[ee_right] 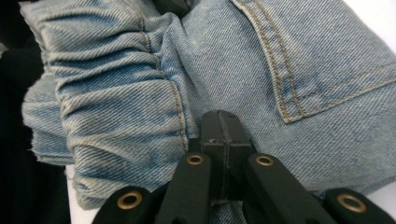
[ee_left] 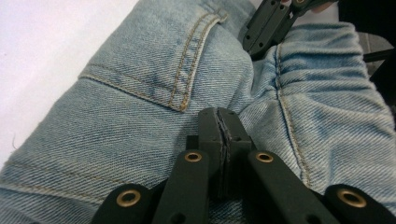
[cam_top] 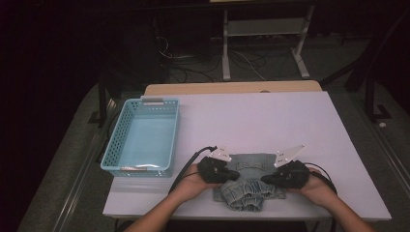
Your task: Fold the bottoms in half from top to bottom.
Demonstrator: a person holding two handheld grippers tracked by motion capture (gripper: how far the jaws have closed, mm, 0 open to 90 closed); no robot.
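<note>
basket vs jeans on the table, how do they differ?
The basket is rigid blue plastic with perforated walls; the jeans are soft, folded, pale denim. The basket stands at the table's left, apart from both grippers; the jeans lie at the near edge between the left gripper and right gripper. Both rest on the white table.

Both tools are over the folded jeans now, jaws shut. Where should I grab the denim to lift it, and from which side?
Take the folded jeans at their two outer side edges, left tool from the left, right tool from the right. The stacked layers are thick there, and the gathered waistband gives a ridge to pinch. Open both tools first; the blue basket stands to the left.
</note>
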